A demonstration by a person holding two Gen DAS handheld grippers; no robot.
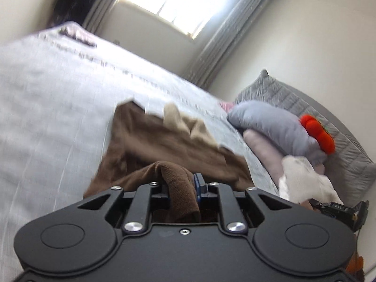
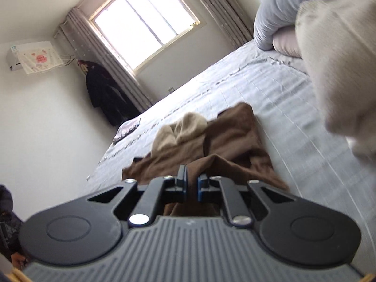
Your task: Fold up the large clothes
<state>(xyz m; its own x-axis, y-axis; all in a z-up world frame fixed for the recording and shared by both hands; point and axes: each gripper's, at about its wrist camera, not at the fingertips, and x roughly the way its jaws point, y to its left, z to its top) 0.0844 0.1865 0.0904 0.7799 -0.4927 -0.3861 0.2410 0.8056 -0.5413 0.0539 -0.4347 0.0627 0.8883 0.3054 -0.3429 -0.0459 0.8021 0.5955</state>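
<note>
Where the left wrist camera looks along its fingers: left gripper (image 1: 182, 185) nearly closed, pads clamped on a thick bunched fold of a brown garment (image 1: 164, 148). Blue pad visible on the right finger, cloth spilling back between the black linkages. Rest of the garment trailing forward and down onto the pale grey bedspread (image 1: 47, 98), a beige lining or collar part (image 1: 181, 119) showing at its far end. Grey-blue pillow (image 1: 270, 124) at the right, a pinkish one under it, an orange-red plush item (image 1: 317, 134) touching its far side, and a quilted grey cushion (image 1: 293, 98) behind. White cloth (image 1: 305, 178) at the right edge, close to the camera. Bright window (image 1: 176, 0) with grey curtains beyond the bed. Motion blur over much of the bed.

From the right wrist camera: right gripper (image 2: 191, 184) closed almost fully, blue-edged pads pinching a thin edge of the same brown garment (image 2: 230, 141), which rises in a ridge to the fingertips. Remainder lying rumpled on the bedspread (image 2: 270, 89), beige part (image 2: 181, 127) heaped at the far end. Pillows at the upper right, a large whitish blurred cloth (image 2: 340, 58) hanging close in front of them. Window (image 2: 143, 23), curtains, a wall air conditioner (image 2: 28, 56) and dark hanging clothing (image 2: 105, 89) at the left.
</note>
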